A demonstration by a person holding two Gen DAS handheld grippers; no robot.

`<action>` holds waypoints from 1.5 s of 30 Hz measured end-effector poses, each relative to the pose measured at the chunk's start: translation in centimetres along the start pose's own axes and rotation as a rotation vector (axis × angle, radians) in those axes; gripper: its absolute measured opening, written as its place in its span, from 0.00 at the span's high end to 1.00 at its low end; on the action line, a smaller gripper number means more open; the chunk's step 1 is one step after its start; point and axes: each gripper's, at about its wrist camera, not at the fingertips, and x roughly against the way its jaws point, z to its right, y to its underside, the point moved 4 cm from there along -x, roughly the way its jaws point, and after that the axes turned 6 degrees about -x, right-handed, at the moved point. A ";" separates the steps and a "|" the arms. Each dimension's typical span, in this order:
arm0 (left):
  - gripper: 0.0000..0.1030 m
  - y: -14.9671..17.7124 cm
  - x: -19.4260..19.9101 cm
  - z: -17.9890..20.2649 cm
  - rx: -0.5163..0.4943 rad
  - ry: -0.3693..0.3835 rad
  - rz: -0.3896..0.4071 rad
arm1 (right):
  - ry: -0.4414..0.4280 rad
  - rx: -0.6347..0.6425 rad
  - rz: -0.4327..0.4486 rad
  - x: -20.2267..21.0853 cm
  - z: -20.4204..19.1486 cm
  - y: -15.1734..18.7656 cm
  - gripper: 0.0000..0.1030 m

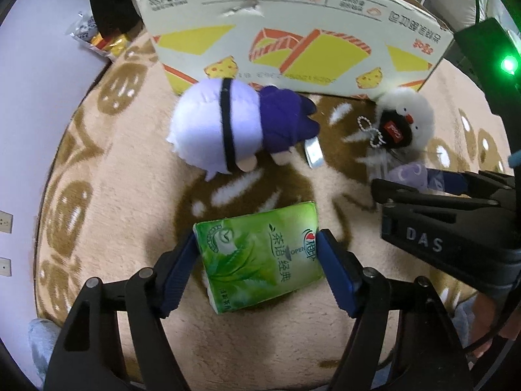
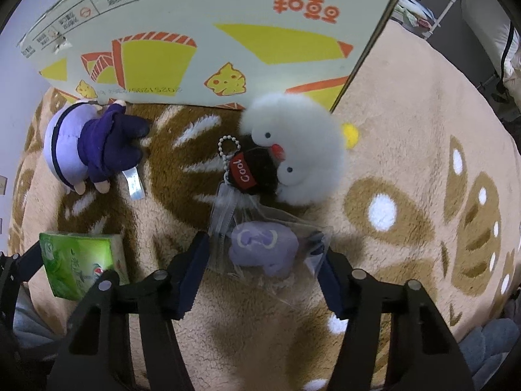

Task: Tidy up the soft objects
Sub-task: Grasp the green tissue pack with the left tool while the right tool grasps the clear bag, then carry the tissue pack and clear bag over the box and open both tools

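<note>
My left gripper (image 1: pixel 257 244) is shut on a green tissue pack (image 1: pixel 260 257), its pads pressing both sides; the pack also shows in the right wrist view (image 2: pixel 81 264). My right gripper (image 2: pixel 263 254) straddles a small purple plush in a clear bag (image 2: pixel 263 251), with its fingers at the bag's edges; whether they grip it is unclear. A white-haired doll in purple clothes (image 1: pixel 234 127) lies on the rug in front of the cardboard box (image 1: pixel 293 32). A white fluffy bird plush with a black keychain toy (image 2: pixel 293 153) lies beyond the right gripper.
A beige and brown patterned rug (image 2: pixel 423 130) covers the floor. The box stands upright at the back. Snack packets (image 1: pixel 97 39) lie on the bare floor at the far left. A shelf (image 2: pixel 433 0) stands at the far right.
</note>
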 end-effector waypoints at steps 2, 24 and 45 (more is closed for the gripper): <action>0.29 -0.1 0.3 -0.3 -0.001 -0.018 0.012 | -0.002 0.002 0.000 0.3 0.6 -0.2 0.40; 0.30 -1.0 8.2 -3.4 0.034 -0.128 0.308 | -0.158 0.038 0.169 9.3 0.6 2.9 0.88; 0.30 -4.0 16.8 -4.0 0.009 -0.156 0.682 | -0.195 0.035 0.734 21.3 1.4 1.1 0.88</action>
